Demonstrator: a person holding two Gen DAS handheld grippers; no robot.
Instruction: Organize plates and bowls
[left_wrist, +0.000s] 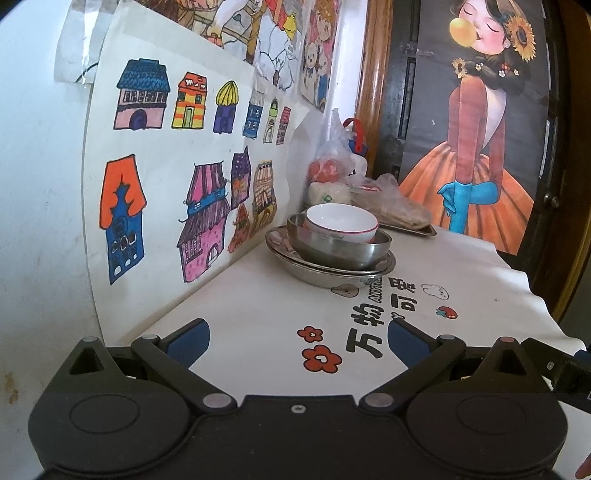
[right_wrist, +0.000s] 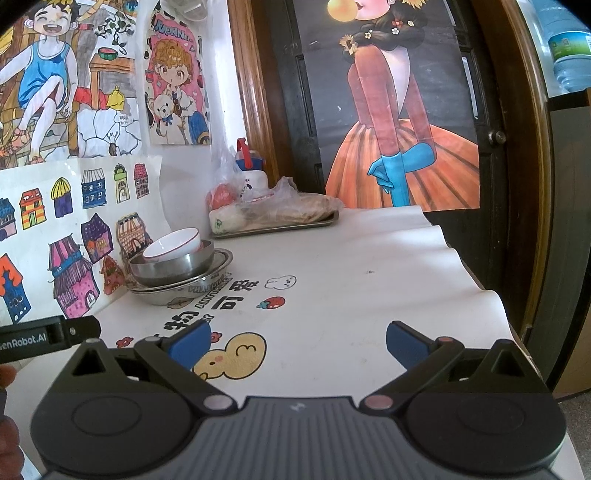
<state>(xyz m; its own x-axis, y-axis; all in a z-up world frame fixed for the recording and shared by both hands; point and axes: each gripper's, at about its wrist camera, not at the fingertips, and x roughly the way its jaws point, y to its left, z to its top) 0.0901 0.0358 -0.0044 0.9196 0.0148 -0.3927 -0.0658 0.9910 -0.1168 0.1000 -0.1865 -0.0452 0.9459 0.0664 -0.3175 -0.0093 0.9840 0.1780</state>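
Note:
A white bowl with a red rim (left_wrist: 341, 223) sits inside a steel bowl (left_wrist: 338, 251), which rests on stacked steel plates (left_wrist: 325, 273) by the wall. The same stack shows in the right wrist view: white bowl (right_wrist: 171, 245), steel bowl (right_wrist: 173, 267), plates (right_wrist: 184, 290). My left gripper (left_wrist: 299, 341) is open and empty, well short of the stack. My right gripper (right_wrist: 297, 345) is open and empty, to the right of the stack and short of it.
A white printed tablecloth (left_wrist: 295, 325) covers the table (right_wrist: 351, 280). A metal tray (right_wrist: 277, 223) with bagged food, a bag of tomatoes (left_wrist: 328, 168) and a jar (right_wrist: 251, 170) stand at the back. Drawings hang on the wall (left_wrist: 166, 166). The table's right edge (right_wrist: 480, 280) is wavy.

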